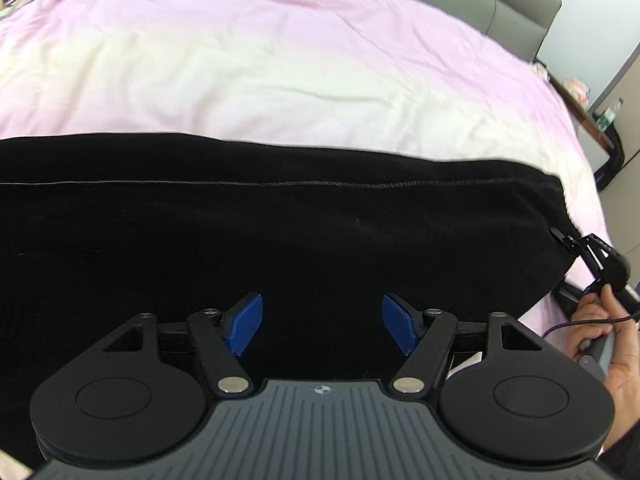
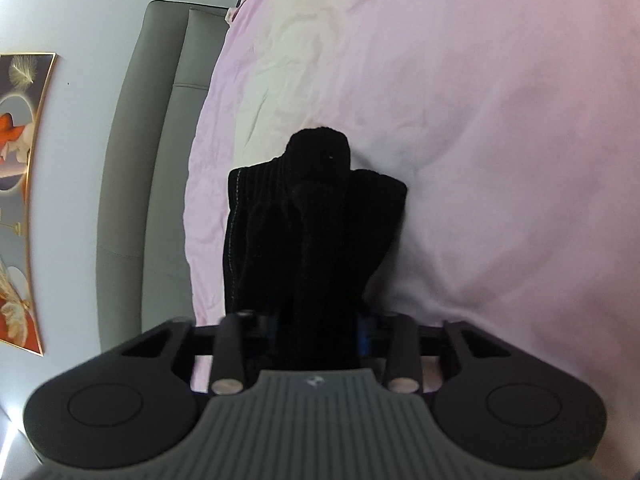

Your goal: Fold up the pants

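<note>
- Left wrist view: the black pants lie flat across the pink bedsheet, stretched from the left edge of the picture almost to the right side of the bed.
- A pale stitched seam runs along the upper part of the cloth, near its far edge.
- The left gripper hangs over the near part of the pants with its jaws spread wide; the blue pads stand well apart and nothing is pinched between them.
- At the right end of the cloth the right gripper meets the corner of the pants, and a hand grips its handle with a cable running past.
- A grey padded headboard stands behind the bed, and a small bottle sits on a stand at the far right.
- Right wrist view: the picture is rolled on its side, so the sheet fills the right and the headboard rises on the left.
- The right gripper has its jaws drawn in on a bunched end of the pants, which fills the gap between the fingers; only slivers of the blue pads peek out beside the cloth.
- The seam of the gathered cloth shows along its left edge.
- A framed picture hangs on the pale wall at far left.
</note>
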Motion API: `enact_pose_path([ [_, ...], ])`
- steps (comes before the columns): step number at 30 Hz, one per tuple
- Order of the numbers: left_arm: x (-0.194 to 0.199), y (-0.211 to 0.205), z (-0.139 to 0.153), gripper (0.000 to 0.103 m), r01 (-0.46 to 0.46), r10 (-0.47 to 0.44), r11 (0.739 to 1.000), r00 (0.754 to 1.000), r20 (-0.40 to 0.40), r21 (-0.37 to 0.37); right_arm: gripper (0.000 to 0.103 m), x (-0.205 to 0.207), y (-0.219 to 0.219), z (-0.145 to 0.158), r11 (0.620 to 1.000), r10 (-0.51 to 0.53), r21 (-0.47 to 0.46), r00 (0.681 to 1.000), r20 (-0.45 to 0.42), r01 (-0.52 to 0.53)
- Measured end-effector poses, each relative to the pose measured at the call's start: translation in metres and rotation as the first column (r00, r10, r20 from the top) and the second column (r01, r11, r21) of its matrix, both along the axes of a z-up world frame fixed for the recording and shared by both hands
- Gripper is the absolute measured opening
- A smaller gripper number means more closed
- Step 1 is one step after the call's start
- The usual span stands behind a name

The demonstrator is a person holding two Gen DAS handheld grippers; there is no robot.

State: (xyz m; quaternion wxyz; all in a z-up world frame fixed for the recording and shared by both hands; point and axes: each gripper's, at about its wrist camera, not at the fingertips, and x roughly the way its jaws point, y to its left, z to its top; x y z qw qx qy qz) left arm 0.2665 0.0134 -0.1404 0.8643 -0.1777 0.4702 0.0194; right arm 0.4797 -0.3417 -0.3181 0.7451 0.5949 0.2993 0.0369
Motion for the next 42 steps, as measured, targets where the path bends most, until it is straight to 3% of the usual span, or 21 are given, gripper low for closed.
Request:
enact_pose_path([
  [3,0.010,-0.013,-0.008,0.076,-0.017,0.018,0.998,1.000,-0.010,0.066,0.017,-0.002,0.001,0.003,0.999,-0.023,0.026,1.000,0.004,0.023],
  [8,0.025,-0.034,-0.041,0.077,0.025,-0.015,0.995,0.995,-0.102,0.096,0.015,-0.009,0.000,0.014,0.997,-0.056,0.055,0.998,0.036,0.054],
  [12,0.033,-0.033,-0.053,0.081,0.016,-0.007,0.997,0.994,-0.111,0.081,0.015,-0.013,0.004,0.020,0.996,-0.074,0.050,0.997,0.021,0.073],
  [14,0.029,-0.029,-0.049,0.081,0.001,0.005,0.999,0.993,-0.116,0.049,0.014,-0.014,0.007,0.031,0.997,-0.081,-0.005,0.997,0.017,0.081],
  [15,0.029,-0.026,-0.048,0.081,-0.004,0.008,0.999,0.994,-0.113,0.035,0.014,-0.012,0.014,0.050,0.991,-0.055,-0.117,0.997,0.046,0.061],
  [16,0.027,-0.024,-0.048,0.081,-0.007,0.009,1.000,0.994,-0.106,0.018,0.014,-0.013,0.028,0.079,0.954,0.010,-0.298,0.993,0.117,0.026],
  [17,0.025,-0.021,-0.049,0.081,-0.009,0.009,1.000,0.995,-0.097,0.000,0.014,-0.014,0.047,0.106,0.890,0.094,-0.457,0.978,0.189,0.003],
  [18,0.022,-0.017,-0.049,0.081,-0.011,0.010,1.000,0.996,-0.087,-0.016,0.014,-0.018,0.073,0.134,0.803,0.202,-0.596,0.942,0.266,-0.004],
  [20,0.015,-0.010,-0.047,0.077,-0.033,0.029,0.998,0.997,-0.068,-0.058,0.014,-0.031,0.117,0.167,0.702,0.365,-0.712,0.862,0.353,-0.006],
  [22,0.006,0.005,-0.042,0.075,-0.071,0.065,0.990,0.997,-0.049,-0.124,0.014,-0.044,0.162,0.180,0.583,0.499,-0.812,0.796,0.343,-0.015],
  [23,0.000,0.011,-0.040,0.074,-0.086,0.080,0.984,0.996,-0.041,-0.157,0.014,-0.050,0.187,0.181,0.488,0.566,-0.873,0.765,0.306,-0.011],
  [25,-0.012,0.026,-0.035,0.075,-0.118,0.114,0.975,0.993,-0.031,-0.186,0.014,-0.065,0.238,0.171,0.260,0.709,-0.965,0.676,0.200,0.013],
  [28,-0.034,0.050,-0.030,0.074,-0.157,0.156,0.972,0.988,-0.024,-0.177,0.014,-0.090,0.295,0.137,-0.033,0.858,-0.999,0.513,-0.007,0.042],
  [32,-0.055,0.076,-0.024,0.074,-0.198,0.198,0.965,0.980,-0.019,-0.173,0.016,-0.115,0.344,0.075,-0.323,0.900,-0.947,0.308,-0.307,0.001],
  [33,-0.058,0.078,-0.022,0.074,-0.204,0.203,0.964,0.979,-0.020,-0.172,0.019,-0.123,0.352,0.059,-0.397,0.882,-0.917,0.293,-0.370,0.036],
  [34,-0.060,0.080,-0.021,0.074,-0.205,0.205,0.963,0.979,-0.022,-0.173,0.019,-0.131,0.357,0.049,-0.446,0.867,-0.889,0.296,-0.401,0.102],
  [36,-0.058,0.081,-0.018,0.074,-0.203,0.202,0.963,0.979,-0.028,-0.176,0.019,-0.131,0.361,0.050,-0.480,0.851,-0.869,0.303,-0.428,0.121],
  [39,-0.052,0.083,-0.011,0.075,-0.196,0.195,0.966,0.981,-0.025,-0.171,0.024,-0.123,0.356,0.072,-0.454,0.858,-0.891,0.281,-0.429,0.024],
  [41,-0.050,0.089,-0.011,0.075,-0.192,0.192,0.965,0.981,-0.020,-0.178,0.018,-0.123,0.351,0.081,-0.444,0.867,-0.896,0.267,-0.421,0.029],
  [42,-0.047,0.087,-0.012,0.075,-0.191,0.190,0.964,0.981,-0.020,-0.183,0.018,-0.124,0.349,0.080,-0.446,0.863,-0.893,0.290,-0.413,0.055],
])
